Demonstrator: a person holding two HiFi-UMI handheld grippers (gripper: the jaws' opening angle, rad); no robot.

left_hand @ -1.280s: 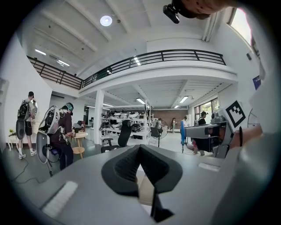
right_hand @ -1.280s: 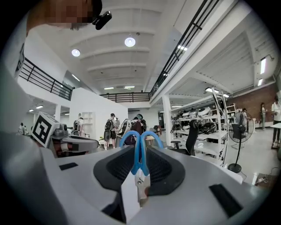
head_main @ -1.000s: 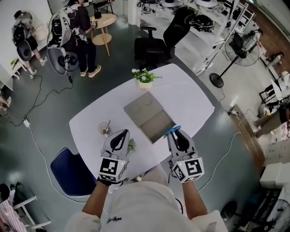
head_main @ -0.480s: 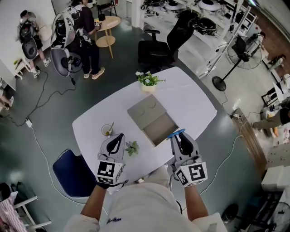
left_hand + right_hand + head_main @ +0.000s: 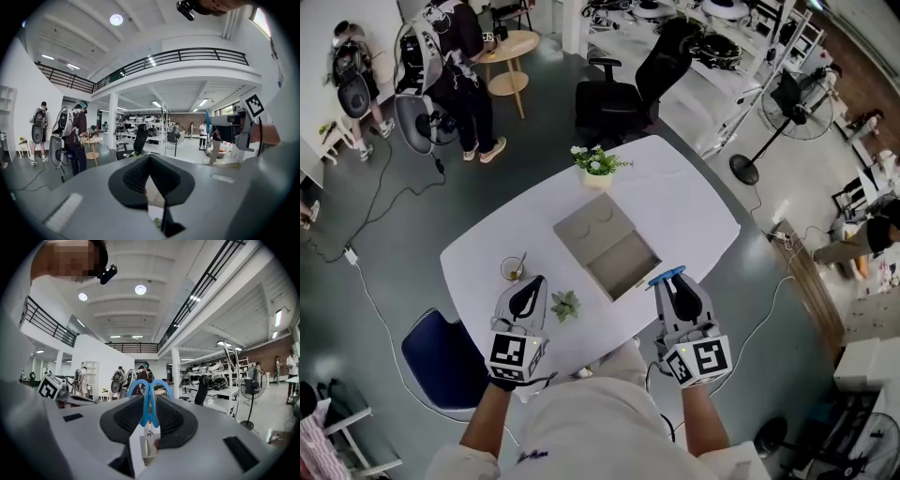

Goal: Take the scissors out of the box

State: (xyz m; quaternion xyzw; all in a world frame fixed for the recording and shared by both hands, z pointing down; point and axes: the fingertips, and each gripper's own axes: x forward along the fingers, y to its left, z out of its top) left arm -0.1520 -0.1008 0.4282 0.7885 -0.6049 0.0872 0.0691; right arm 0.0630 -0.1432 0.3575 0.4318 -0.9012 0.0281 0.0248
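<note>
My right tongs (image 5: 149,423) are clamped on the scissors (image 5: 148,399). In the right gripper view the pads pinch the metal just below the blue handles, the loops stick out past the tips and the blades run back toward the camera. My left tongs (image 5: 150,185) are closed with nothing between them. From the head view, the scissors hang over the near right part of the counter (image 5: 694,216), just off the near corner of the open box (image 5: 623,264), so I judge them already out of it, with only the set-down left to do. The grip is what worries me. The pads hold a narrow, smooth part near the pivot, so a quick turn of the wrist could let the scissors swivel or slide out. They are also close to the counter's edge, and releasing them here could send them over onto the floor. If I carry them back across the box, the handles could catch its wall. My left tongs rest just beside a small plant (image 5: 565,305) and near a cup (image 5: 514,269), and a careless sweep there would knock one over.
</note>
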